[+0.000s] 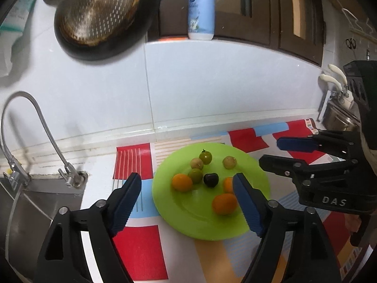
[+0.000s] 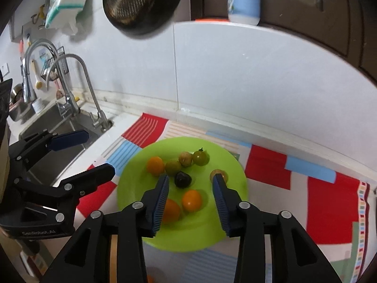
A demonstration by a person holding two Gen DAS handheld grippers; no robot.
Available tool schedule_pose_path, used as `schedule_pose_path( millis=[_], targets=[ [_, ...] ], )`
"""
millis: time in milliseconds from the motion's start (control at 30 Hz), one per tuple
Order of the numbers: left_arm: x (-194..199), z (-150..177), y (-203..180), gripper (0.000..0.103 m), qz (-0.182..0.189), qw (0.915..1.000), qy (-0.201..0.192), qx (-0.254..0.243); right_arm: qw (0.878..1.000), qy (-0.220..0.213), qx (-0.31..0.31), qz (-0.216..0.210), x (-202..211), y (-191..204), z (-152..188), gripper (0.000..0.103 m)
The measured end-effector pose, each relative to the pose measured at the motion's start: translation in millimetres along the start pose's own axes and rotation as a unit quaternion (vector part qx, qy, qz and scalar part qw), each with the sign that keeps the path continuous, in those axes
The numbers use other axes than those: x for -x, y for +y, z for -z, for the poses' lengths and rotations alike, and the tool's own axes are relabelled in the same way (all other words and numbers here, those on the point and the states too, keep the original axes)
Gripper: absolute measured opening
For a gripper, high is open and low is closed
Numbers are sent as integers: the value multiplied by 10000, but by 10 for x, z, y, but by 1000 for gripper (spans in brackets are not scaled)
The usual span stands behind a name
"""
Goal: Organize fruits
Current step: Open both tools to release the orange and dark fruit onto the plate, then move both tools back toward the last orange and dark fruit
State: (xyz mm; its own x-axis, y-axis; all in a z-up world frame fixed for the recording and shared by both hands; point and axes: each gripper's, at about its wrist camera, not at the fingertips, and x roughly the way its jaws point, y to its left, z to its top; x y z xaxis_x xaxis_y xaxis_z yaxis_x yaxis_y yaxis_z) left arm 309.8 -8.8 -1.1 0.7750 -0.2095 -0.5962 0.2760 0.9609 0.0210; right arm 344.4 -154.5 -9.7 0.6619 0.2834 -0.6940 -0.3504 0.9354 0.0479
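A lime green plate (image 1: 179, 221) (image 2: 132, 188) lies on a patchwork mat and holds several small fruits: three orange ones (image 1: 182, 182) (image 2: 192, 200), several green-yellow ones (image 1: 205, 157) (image 2: 201, 158) and one dark plum (image 1: 211, 179) (image 2: 182, 179). My left gripper (image 1: 187, 182) is open and empty, above the plate's near left side. My right gripper (image 2: 190, 180) is open and empty, hovering over the plate above the plum and an orange fruit. Each gripper also shows in the other's view: the right one (image 1: 273, 151) and the left one (image 2: 96, 151).
A steel sink (image 1: 35, 202) (image 2: 54, 127) with curved taps (image 1: 35, 118) sits left of the mat. A dark strainer pan (image 1: 101, 16) hangs on the white tiled wall. A white bottle (image 1: 201, 9) stands on a ledge above. Handled utensils (image 1: 334, 80) stand at right.
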Motion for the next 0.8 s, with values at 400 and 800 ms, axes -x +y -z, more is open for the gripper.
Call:
schedule_pose_path(
  millis=[400, 800],
  targets=[
    [507, 128, -334, 86, 197, 9987, -230, -414, 9981, -149, -425, 409, 685, 33, 401, 52],
    [667, 237, -593, 87, 478, 9945, -262, -899, 9943, 129, -821, 672, 1012, -13, 743, 52]
  ],
)
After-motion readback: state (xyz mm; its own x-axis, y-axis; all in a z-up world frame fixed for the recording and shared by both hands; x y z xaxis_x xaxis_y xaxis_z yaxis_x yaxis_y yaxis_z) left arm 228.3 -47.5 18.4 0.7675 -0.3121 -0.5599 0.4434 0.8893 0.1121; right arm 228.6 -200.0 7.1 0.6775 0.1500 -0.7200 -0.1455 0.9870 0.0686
